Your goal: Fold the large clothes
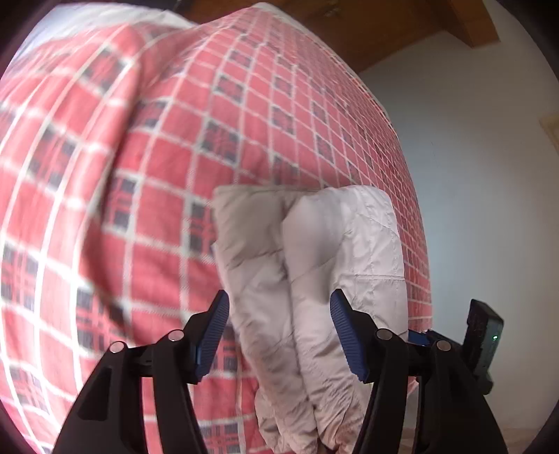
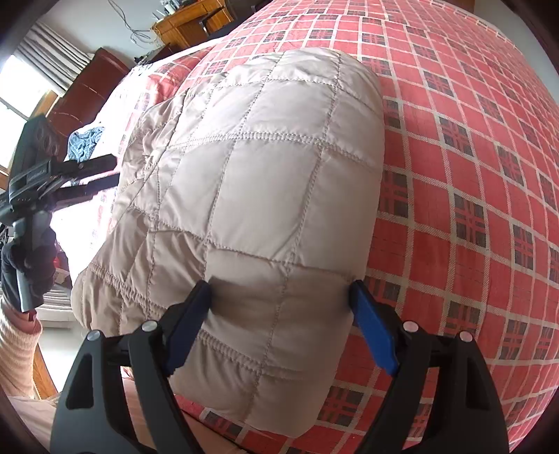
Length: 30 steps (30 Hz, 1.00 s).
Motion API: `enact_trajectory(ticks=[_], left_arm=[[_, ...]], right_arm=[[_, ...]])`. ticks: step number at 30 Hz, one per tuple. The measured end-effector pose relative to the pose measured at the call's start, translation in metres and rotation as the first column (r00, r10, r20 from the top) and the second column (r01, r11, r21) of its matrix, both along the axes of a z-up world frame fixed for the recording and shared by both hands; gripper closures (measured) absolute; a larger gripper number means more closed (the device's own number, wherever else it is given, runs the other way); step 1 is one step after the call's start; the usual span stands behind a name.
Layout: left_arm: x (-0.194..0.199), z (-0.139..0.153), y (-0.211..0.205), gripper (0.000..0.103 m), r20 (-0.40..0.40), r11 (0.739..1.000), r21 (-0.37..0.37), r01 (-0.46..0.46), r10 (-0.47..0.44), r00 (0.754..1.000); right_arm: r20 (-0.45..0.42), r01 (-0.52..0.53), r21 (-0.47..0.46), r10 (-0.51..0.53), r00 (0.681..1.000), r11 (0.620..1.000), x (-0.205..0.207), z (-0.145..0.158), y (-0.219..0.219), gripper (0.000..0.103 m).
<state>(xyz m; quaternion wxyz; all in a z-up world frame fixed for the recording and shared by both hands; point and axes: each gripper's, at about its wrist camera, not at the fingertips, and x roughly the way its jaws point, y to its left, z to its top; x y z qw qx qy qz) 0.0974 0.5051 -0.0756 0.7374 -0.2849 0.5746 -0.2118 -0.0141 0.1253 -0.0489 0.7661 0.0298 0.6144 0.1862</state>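
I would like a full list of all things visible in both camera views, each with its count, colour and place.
quilted jacket: one, beige, folded into a thick bundle on the bed, between both claws
bed cover: one, red plaid with white lines and dark squares, over the whole bed
blue cloth: one, blue, crumpled at the far left of the bed
wooden desk: one, light brown, by the far wall
headboard: one, dark reddish brown, by the window
curtain: one, grey and white, top left
left claw: one, black with blue pads, jaws either side of the bundle's edge
right claw: one, black with blue pads, jaws straddling the bundle
sleeve: one, pink and white, bottom left
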Motion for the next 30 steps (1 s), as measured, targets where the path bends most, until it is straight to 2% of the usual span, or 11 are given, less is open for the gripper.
enact_trajectory(ticks=[3,8,10,11,12,15,17,19,22,26,30], left_arm=[[-0.003,-0.012,0.008,0.037,-0.048,0.995,-0.096,-0.032,0.028,0.998],[0.005,-0.024,-0.004,0.035,-0.053,0.992,-0.126,-0.027,0.021,0.998],[0.013,-0.022,-0.016,0.048,-0.009,0.996,-0.086,-0.015,0.014,1.0],[0.016,-0.018,-0.023,0.061,0.018,0.998,-0.057,0.002,-0.001,1.0],[0.021,-0.014,-0.03,0.068,0.039,0.999,-0.038,0.02,-0.019,0.999],[0.03,0.002,-0.047,0.078,0.116,0.998,-0.003,0.059,-0.058,0.992],[0.035,0.003,-0.053,0.078,0.145,0.996,0.033,0.088,-0.092,0.985],[0.041,-0.014,-0.054,0.077,0.119,0.992,0.063,0.114,-0.121,0.986],[0.042,-0.03,-0.044,0.075,0.063,0.995,-0.016,0.097,-0.096,0.993],[0.028,-0.016,-0.034,0.073,0.059,0.995,-0.057,0.08,-0.076,0.995],[0.012,-0.011,-0.031,0.071,0.067,0.997,-0.023,0.075,-0.073,0.995]], right_arm=[[-0.005,-0.004,-0.002,0.004,1.0,1.0,0.002,-0.001,0.0,0.021],[-0.008,-0.012,-0.008,0.012,1.0,1.0,0.002,0.0,0.0,0.021],[-0.008,-0.012,-0.011,0.011,1.0,1.0,0.003,0.001,0.001,0.021],[-0.007,-0.01,-0.011,0.01,1.0,1.0,0.003,0.001,0.002,0.021],[-0.006,-0.007,-0.015,0.007,1.0,1.0,0.003,0.001,0.001,0.021],[-0.008,0.007,-0.011,-0.007,1.0,1.0,0.001,0.001,-0.001,0.021],[-0.007,0.012,-0.006,-0.012,1.0,1.0,0.0,0.0,-0.002,0.021],[0.001,0.008,-0.002,-0.008,1.0,1.0,-0.001,0.0,-0.001,0.021],[0.006,0.001,-0.013,-0.001,1.0,1.0,-0.003,-0.001,0.002,0.02],[-0.013,0.02,0.019,-0.02,1.0,1.0,-0.005,-0.003,-0.009,0.02],[-0.035,0.04,0.062,-0.038,0.999,0.997,-0.002,-0.005,-0.02,0.02]])
